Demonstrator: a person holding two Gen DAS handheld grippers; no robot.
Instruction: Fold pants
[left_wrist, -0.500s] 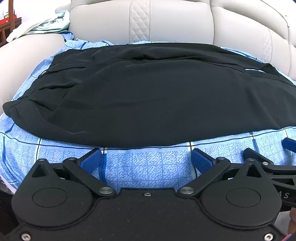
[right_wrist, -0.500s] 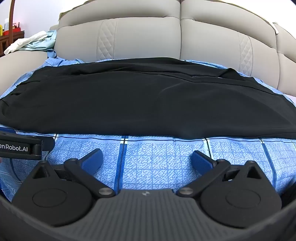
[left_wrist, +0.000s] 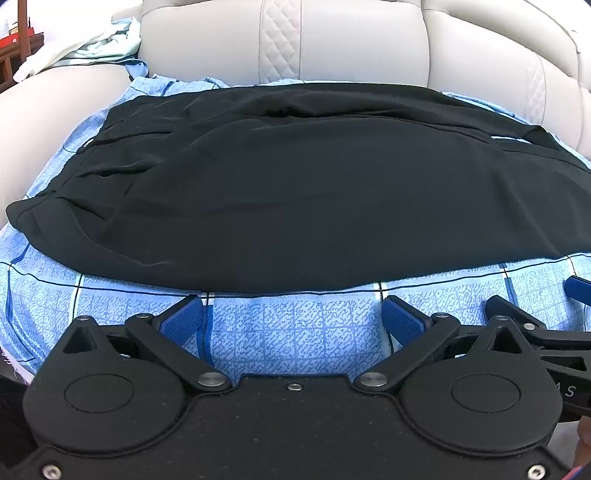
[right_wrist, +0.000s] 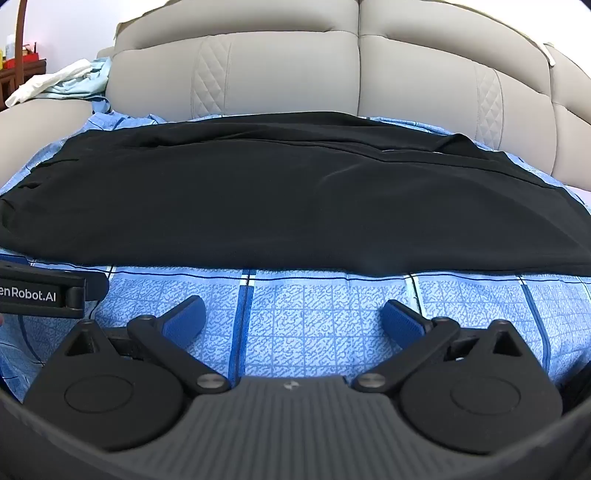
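Black pants (left_wrist: 314, 192) lie spread flat across a blue checked sheet (left_wrist: 295, 332) on a sofa seat, waistband to the left, legs running right. They also fill the right wrist view (right_wrist: 295, 206). My left gripper (left_wrist: 293, 319) is open and empty, just short of the pants' near edge. My right gripper (right_wrist: 293, 319) is open and empty, a little further back from that edge. The right gripper's fingers (left_wrist: 517, 314) show at the left wrist view's right edge. The left gripper's body (right_wrist: 44, 291) shows at the right wrist view's left edge.
The beige sofa backrest (right_wrist: 332, 81) rises right behind the pants. A pale cloth heap (left_wrist: 85, 48) lies on the left armrest. Wooden furniture (right_wrist: 18, 70) stands far left. The sheet's front edge drops off near me.
Both grippers have edged slightly forward toward the pants; the pants have not moved.
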